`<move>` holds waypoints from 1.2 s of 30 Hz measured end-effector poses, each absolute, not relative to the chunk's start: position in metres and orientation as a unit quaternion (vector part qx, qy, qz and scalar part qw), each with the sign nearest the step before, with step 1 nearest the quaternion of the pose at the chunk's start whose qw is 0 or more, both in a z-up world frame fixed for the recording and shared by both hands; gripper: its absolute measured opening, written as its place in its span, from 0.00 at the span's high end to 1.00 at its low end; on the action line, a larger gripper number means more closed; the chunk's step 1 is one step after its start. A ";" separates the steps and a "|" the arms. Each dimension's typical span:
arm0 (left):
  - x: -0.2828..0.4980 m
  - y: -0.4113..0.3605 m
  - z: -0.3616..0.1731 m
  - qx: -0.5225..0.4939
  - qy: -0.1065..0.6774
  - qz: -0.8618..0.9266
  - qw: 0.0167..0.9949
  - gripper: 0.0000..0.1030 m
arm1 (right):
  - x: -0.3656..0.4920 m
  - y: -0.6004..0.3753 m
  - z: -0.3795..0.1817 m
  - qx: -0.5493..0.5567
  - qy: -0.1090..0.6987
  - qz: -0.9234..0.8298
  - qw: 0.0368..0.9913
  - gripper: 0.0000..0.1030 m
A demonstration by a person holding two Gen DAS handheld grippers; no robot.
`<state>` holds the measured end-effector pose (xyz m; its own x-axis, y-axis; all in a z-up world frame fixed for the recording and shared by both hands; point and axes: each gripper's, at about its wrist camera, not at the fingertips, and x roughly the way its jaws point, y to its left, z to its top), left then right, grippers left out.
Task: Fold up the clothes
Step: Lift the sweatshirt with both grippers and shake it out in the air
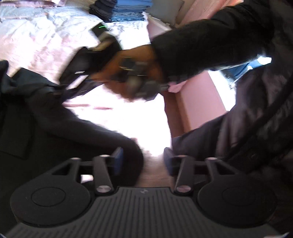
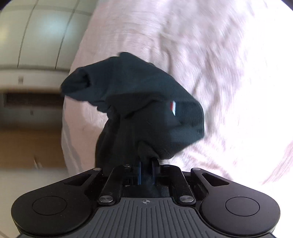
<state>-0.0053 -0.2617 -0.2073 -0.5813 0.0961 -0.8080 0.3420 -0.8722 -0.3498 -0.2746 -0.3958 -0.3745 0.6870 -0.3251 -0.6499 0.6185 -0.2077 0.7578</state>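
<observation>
Right hand-held gripper (image 2: pixel 146 165) clamped on dark garment (image 2: pixel 139 102) over pink bedspread (image 2: pixel 219 55); left hand-held gripper (image 1: pixel 142 161) parted, empty.

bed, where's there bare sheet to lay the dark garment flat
Bare pink bedspread lies open beyond and right of the dark garment bunched in the right gripper. In the left wrist view, the bright patch ahead of the left gripper is free; the far end holds folded stacks.
</observation>
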 end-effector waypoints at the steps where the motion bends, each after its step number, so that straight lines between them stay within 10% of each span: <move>1: -0.001 -0.281 -0.208 0.455 0.234 -0.854 0.095 0.52 | -0.280 -0.395 -0.365 0.655 0.132 -0.389 0.634 0.92; 4: 0.007 -0.346 -0.217 0.467 0.177 -0.841 0.207 0.30 | -0.298 -0.393 -0.337 0.585 0.197 -0.413 0.670 0.93; 12: -0.038 -0.494 -0.278 0.487 0.050 -0.794 0.360 0.24 | -0.354 -0.353 -0.313 0.554 0.200 -0.477 0.653 0.96; 13: -0.043 -0.504 -0.285 0.491 0.048 -0.790 0.364 0.25 | -0.354 -0.349 -0.314 0.553 0.199 -0.478 0.653 0.90; 14: -0.046 -0.512 -0.292 0.498 0.050 -0.786 0.364 0.32 | -0.354 -0.345 -0.315 0.553 0.200 -0.480 0.651 0.62; 16: -0.050 -0.524 -0.306 0.516 0.070 -0.775 0.357 0.84 | -0.347 -0.336 -0.320 0.553 0.208 -0.484 0.646 0.04; 18: -0.043 -0.528 -0.301 0.513 0.080 -0.774 0.362 0.96 | -0.332 -0.329 -0.328 0.560 0.203 -0.469 0.652 0.03; 21: -0.017 -0.523 -0.259 0.477 0.086 -0.786 0.384 0.96 | -0.315 -0.326 -0.349 0.583 0.210 -0.451 0.642 0.07; 23: 0.003 -0.518 -0.227 0.463 0.078 -0.784 0.406 0.96 | -0.312 -0.334 -0.361 0.603 0.219 -0.441 0.628 0.94; 36: 0.045 -0.364 -0.031 0.395 0.024 -0.749 0.532 0.96 | -0.379 -0.408 -0.150 0.309 0.192 -0.514 0.777 0.93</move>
<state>0.0448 -0.3636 -0.0311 -0.1233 -0.7775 -0.6166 0.8151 -0.4338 0.3839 -0.3794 -0.4075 -0.1504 0.3970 -0.6807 -0.6157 0.9176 0.2801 0.2820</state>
